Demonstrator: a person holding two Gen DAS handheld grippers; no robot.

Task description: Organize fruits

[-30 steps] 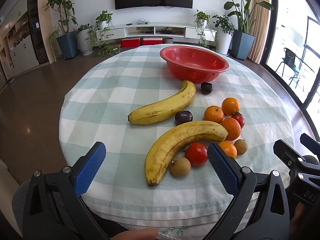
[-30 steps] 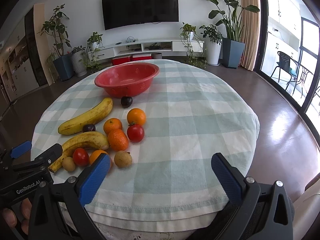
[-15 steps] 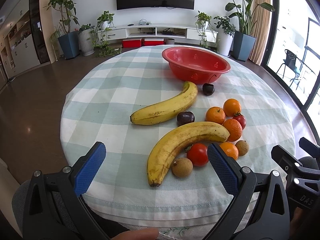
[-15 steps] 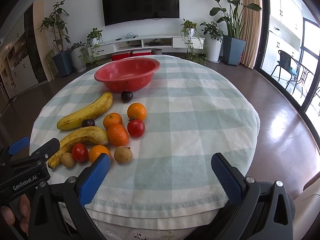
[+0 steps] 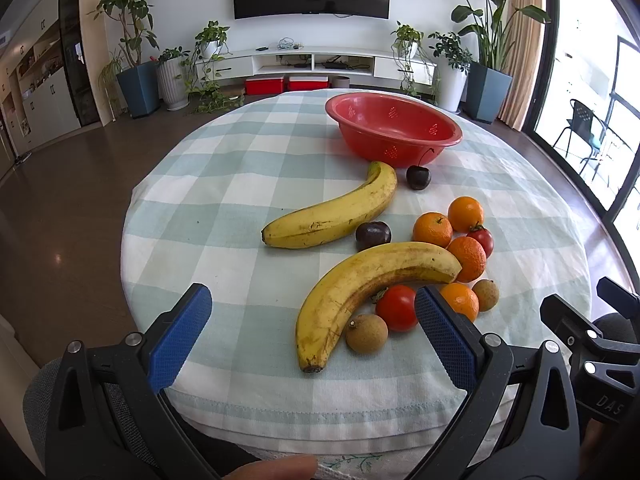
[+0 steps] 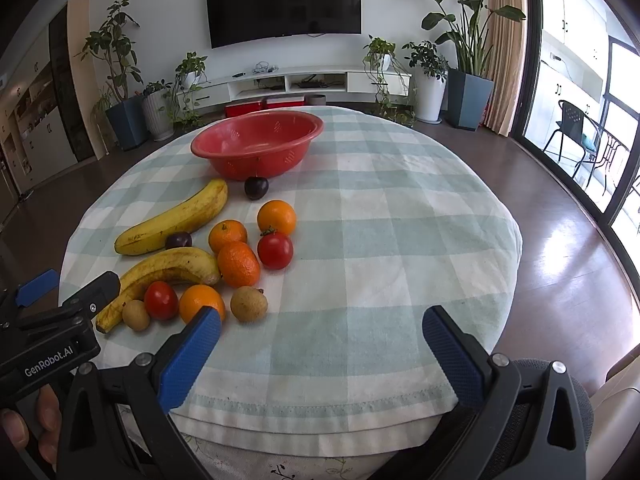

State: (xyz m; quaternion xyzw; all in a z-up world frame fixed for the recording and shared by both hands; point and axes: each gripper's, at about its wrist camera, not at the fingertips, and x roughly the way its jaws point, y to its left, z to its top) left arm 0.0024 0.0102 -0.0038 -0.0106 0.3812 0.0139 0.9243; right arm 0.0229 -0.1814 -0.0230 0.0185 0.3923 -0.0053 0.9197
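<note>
A left gripper (image 5: 312, 334) hangs spread wide over the tablecloth's (image 5: 240, 184) near edge, above a banana (image 5: 360, 284), longan (image 5: 366, 333) and tomato (image 5: 397, 307); a red colander (image 5: 394, 130) sits toward the far edge.

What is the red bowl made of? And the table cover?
The red bowl looks like smooth, slightly shiny plastic, since it has little drain holes molded in its wall. The table cover looks like soft woven cloth: matte checks and a stitched hem.

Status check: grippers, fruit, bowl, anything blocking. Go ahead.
Left gripper open, empty. Right gripper open, empty. Red bowl empty; all fruit on the cloth, near banana closest to left. Nothing blocking.
</note>
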